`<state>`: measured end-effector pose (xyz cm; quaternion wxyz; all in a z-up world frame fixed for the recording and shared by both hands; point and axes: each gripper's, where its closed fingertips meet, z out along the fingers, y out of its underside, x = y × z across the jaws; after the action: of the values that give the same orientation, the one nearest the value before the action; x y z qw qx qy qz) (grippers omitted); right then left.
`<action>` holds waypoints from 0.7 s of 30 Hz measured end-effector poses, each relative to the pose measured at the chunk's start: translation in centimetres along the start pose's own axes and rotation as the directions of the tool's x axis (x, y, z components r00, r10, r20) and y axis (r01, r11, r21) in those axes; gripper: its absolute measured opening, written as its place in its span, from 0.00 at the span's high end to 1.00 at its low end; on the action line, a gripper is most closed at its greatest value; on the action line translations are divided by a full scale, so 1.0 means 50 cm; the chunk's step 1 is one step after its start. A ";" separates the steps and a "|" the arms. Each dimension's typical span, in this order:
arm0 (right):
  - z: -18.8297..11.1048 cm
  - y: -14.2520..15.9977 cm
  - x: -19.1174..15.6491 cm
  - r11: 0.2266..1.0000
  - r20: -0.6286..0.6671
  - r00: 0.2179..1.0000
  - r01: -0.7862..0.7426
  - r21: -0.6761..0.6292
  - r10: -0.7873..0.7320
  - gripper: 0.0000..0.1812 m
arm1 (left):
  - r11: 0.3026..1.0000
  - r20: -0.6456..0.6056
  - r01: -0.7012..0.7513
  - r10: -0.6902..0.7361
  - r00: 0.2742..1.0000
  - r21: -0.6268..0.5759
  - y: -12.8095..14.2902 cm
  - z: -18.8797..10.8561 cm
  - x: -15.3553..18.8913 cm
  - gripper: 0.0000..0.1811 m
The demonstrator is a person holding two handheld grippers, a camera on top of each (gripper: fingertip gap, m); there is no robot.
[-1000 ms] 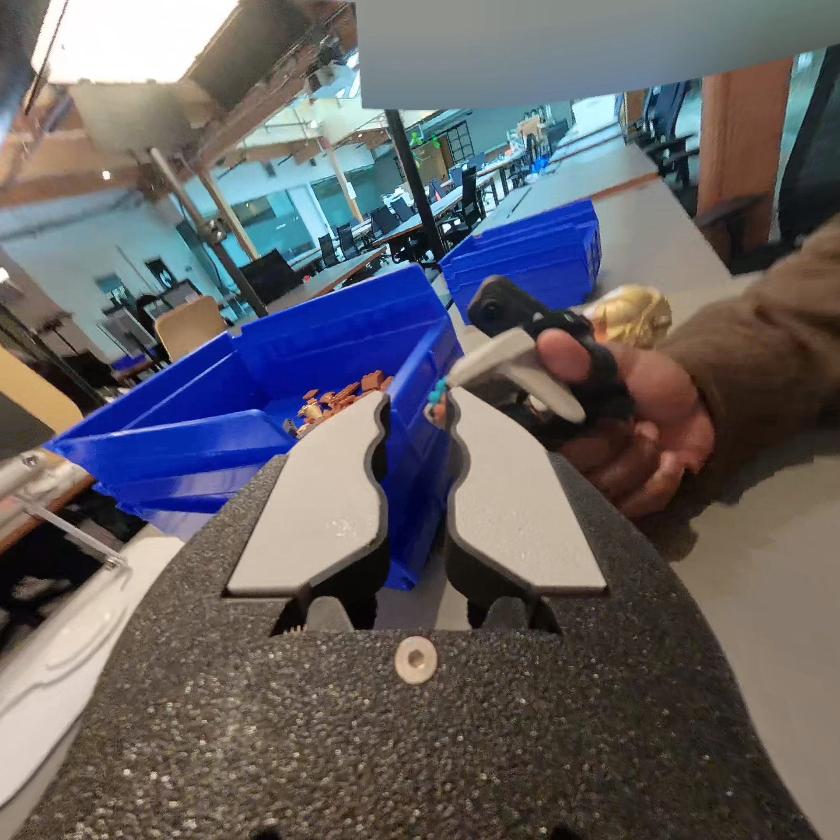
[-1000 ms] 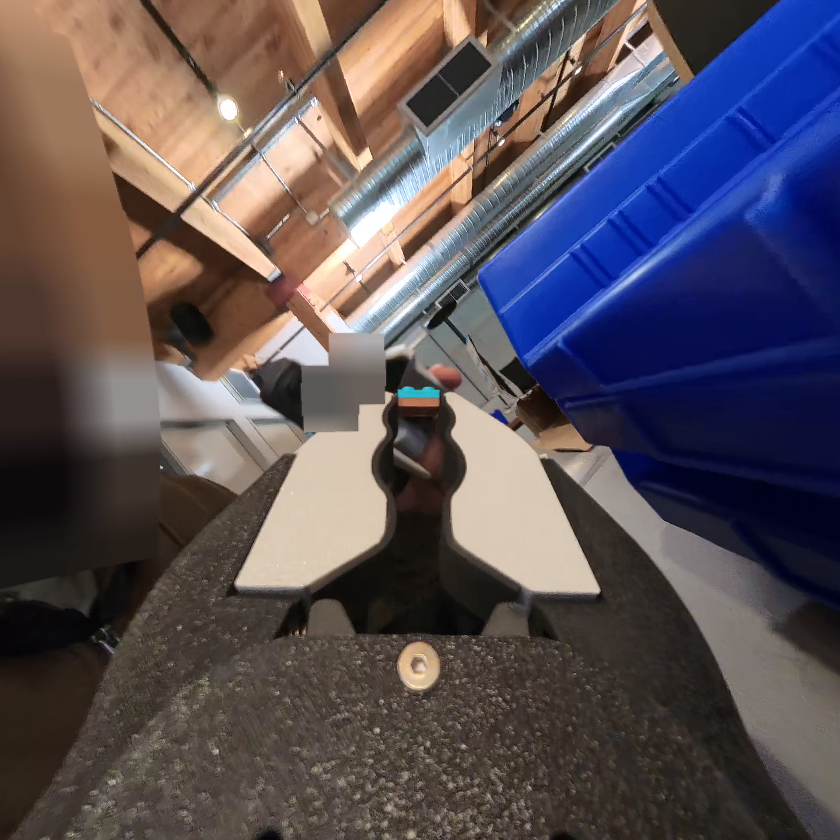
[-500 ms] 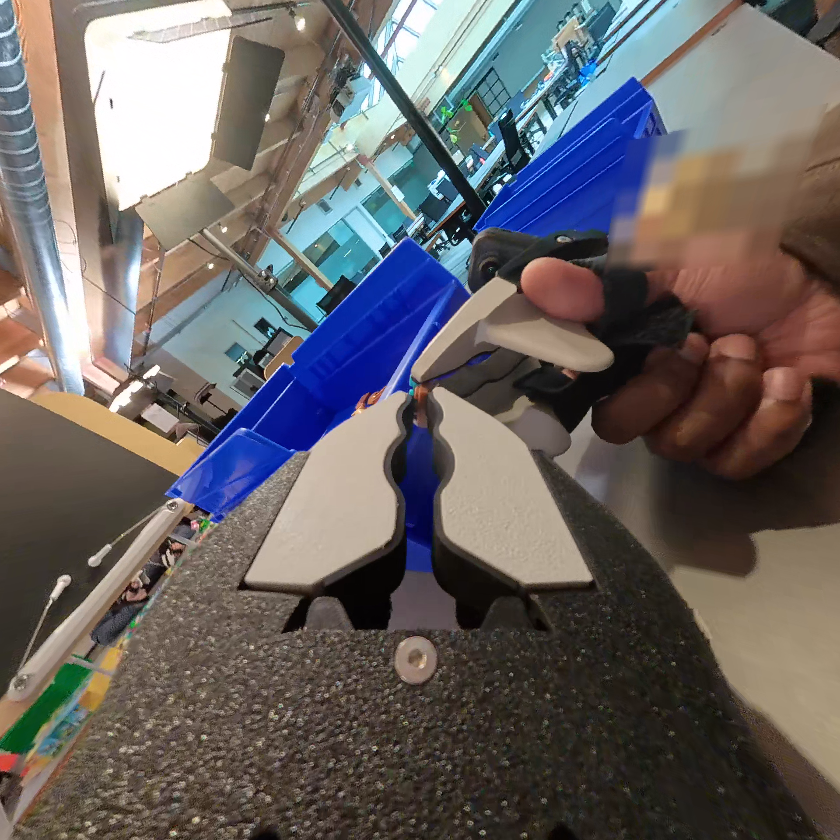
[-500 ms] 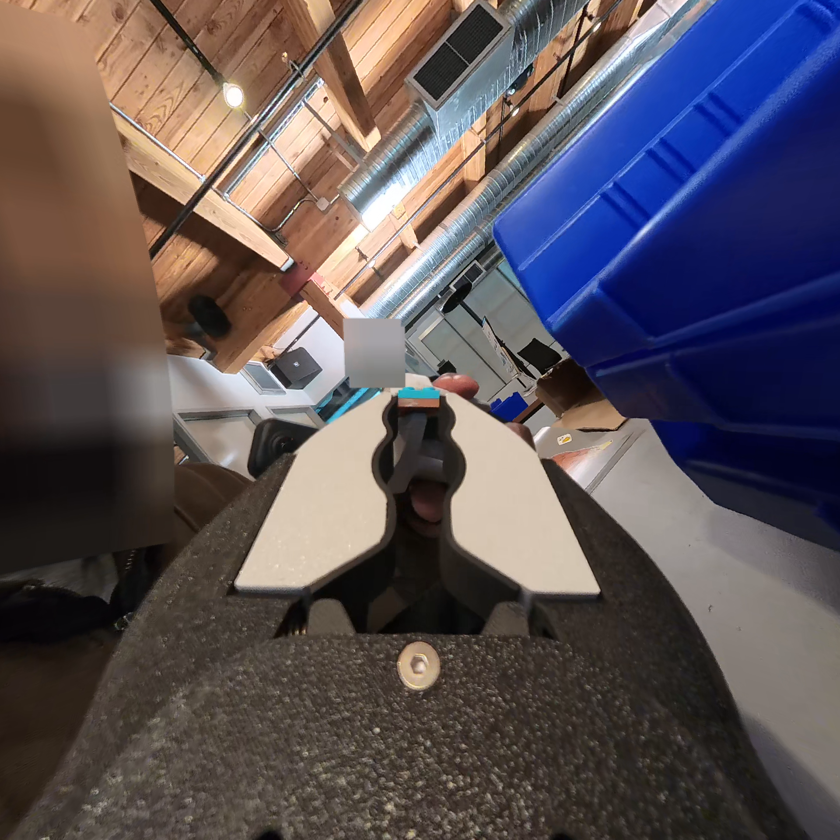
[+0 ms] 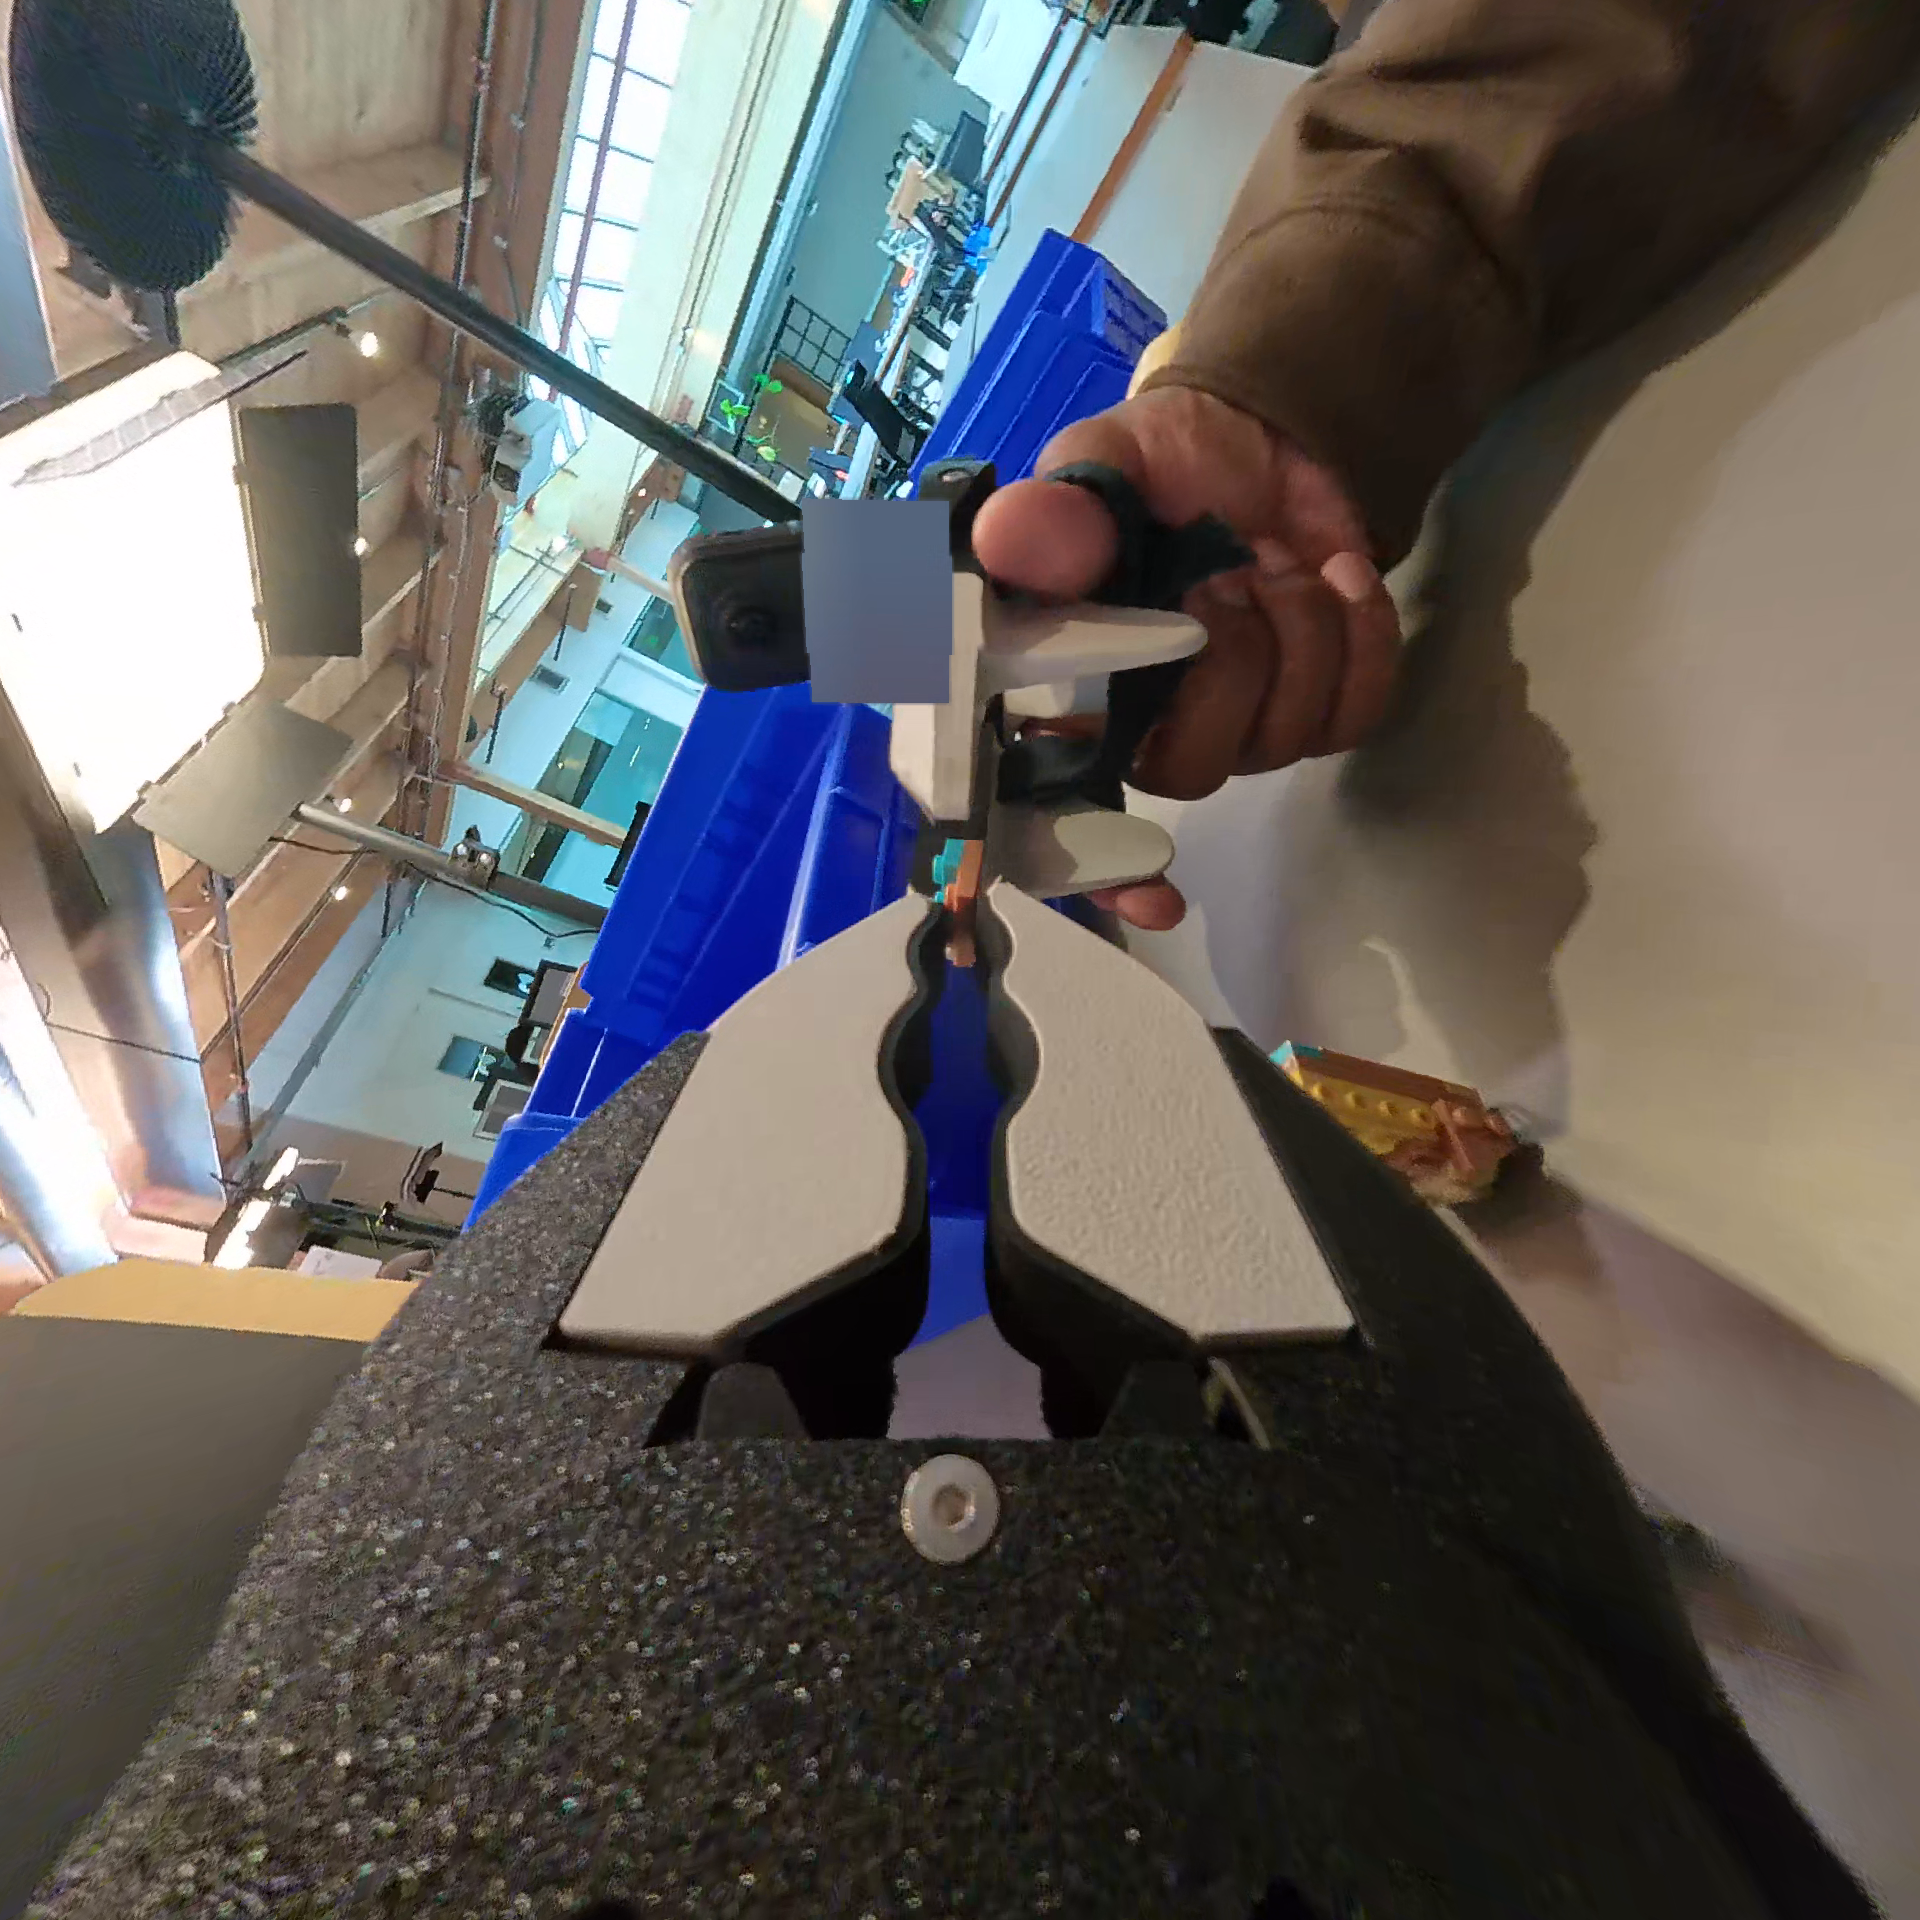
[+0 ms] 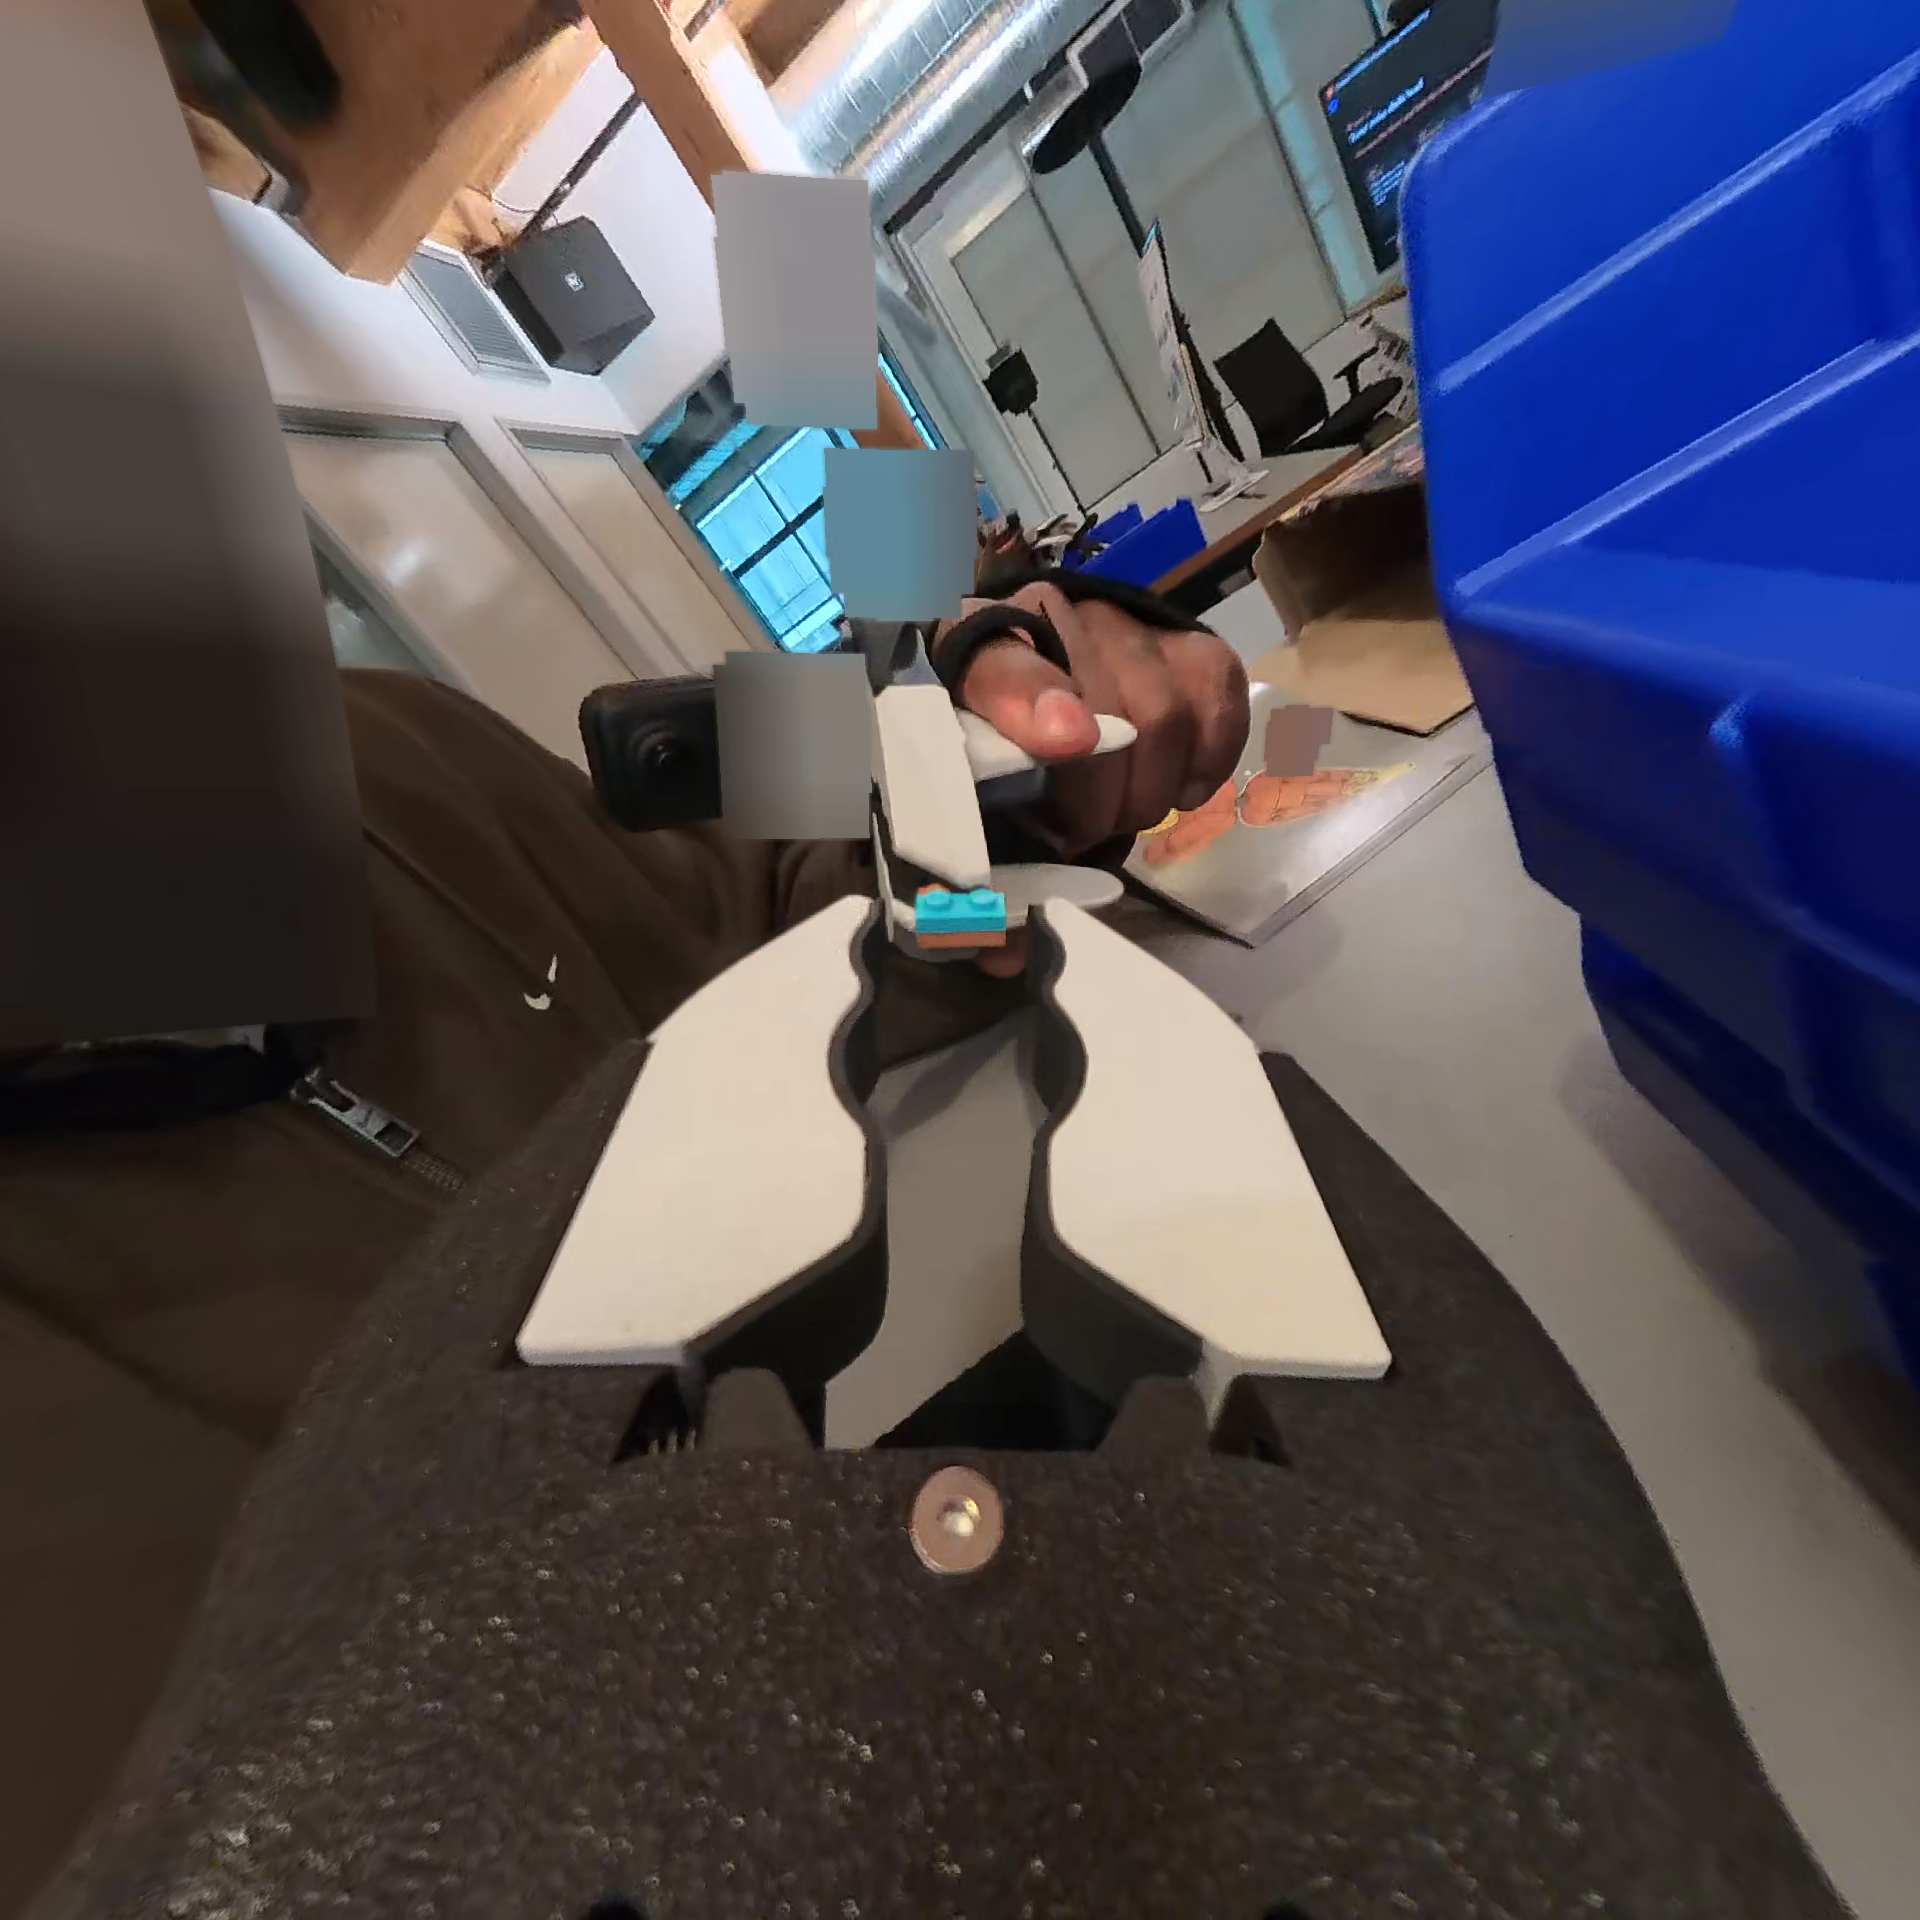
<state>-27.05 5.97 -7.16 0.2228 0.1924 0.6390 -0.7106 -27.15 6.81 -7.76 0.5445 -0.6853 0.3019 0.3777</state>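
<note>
Up close, the left gripper [image 5: 961, 920] pinches a small brown-and-teal stacked toy brick [image 5: 962, 900] at its fingertips. The right gripper [image 6: 956, 920] has its fingers spread around that brick [image 6: 961, 916], beside a blue plastic bin [image 6: 1683, 582] on the grey desk [image 6: 1455, 1049].

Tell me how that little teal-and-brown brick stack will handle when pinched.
The teal-and-brown brick stack looks like hard moulded plastic, so it is probably stiff and very light. Its faces look smooth, and only the tips of the left gripper pinch it, so it could twist or slip. It is flat-sided and unlikely to roll, though its two layers might pop apart.
</note>
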 end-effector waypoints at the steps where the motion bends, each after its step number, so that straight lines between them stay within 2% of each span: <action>1: 0.001 0.003 0.001 1.000 0.001 1.000 -0.009 -0.005 0.009 0.87 | 1.000 -0.014 -0.014 0.014 1.000 0.004 -0.001 -0.001 0.006 0.97; 5: 0.008 0.025 0.003 0.998 0.008 0.999 -0.032 -0.062 0.033 0.90 | 0.999 -0.039 -0.052 0.052 0.998 -0.002 0.002 0.001 0.020 0.97; 8: 0.009 0.026 0.006 0.997 -0.017 1.000 -0.004 -0.074 0.003 0.91 | 1.000 -0.025 -0.026 0.026 0.999 -0.002 0.005 0.003 0.017 0.97; 10: 0.006 0.017 0.008 0.997 -0.044 0.998 0.053 -0.053 -0.055 0.91 | 0.998 -0.003 0.057 -0.057 0.998 0.002 0.008 0.003 0.006 0.96; 12: 0.000 0.006 0.008 0.992 -0.072 0.989 0.124 -0.031 -0.126 0.91 | 0.970 -0.007 0.242 -0.242 0.970 0.023 0.014 -0.001 -0.008 0.92; 13: -0.004 -0.001 0.011 0.985 -0.103 0.979 0.174 -0.022 -0.175 0.91 | 0.930 -0.026 0.366 -0.365 0.931 0.036 0.018 -0.005 -0.015 0.92; 14: -0.008 -0.006 0.014 0.974 -0.134 0.965 0.224 -0.018 -0.224 0.91 | 0.868 -0.060 0.494 -0.491 0.869 0.046 0.023 -0.009 -0.019 0.91; 15: -0.011 -0.010 0.015 0.961 -0.158 0.949 0.274 -0.020 -0.274 0.91 | 0.773 -0.097 0.633 -0.627 0.773 0.042 0.029 -0.012 -0.025 0.91; 16: -0.014 -0.014 0.016 0.943 -0.187 0.925 0.333 -0.029 -0.332 0.91 | 0.639 -0.129 0.769 -0.761 0.636 0.020 0.039 -0.013 -0.031 0.91; 17: -0.015 -0.016 0.018 0.918 -0.219 0.893 0.393 -0.045 -0.393 0.91 | 0.475 -0.175 0.880 -0.866 0.467 0.001 0.044 -0.013 -0.035 0.90; 19: -0.016 -0.016 0.019 0.863 -0.262 0.824 0.498 -0.089 -0.503 0.91 | 0.139 -0.286 0.990 -0.950 0.123 -0.036 0.036 -0.013 -0.041 0.91; 20: -0.015 -0.016 0.019 0.834 -0.277 0.789 0.541 -0.108 -0.548 0.91 | 0.020 -0.329 0.998 -0.944 -0.002 -0.062 0.030 -0.011 -0.041 0.91; 21: -0.014 -0.016 0.019 0.809 -0.292 0.758 0.575 -0.124 -0.583 0.91 | -0.061 -0.349 0.994 -0.933 -0.088 -0.087 0.027 -0.008 -0.038 0.91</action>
<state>-28.30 6.66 -7.13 -0.1102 0.0936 0.7038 -0.6955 -29.19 6.14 -6.80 0.6585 -0.6788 -0.1714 -0.2759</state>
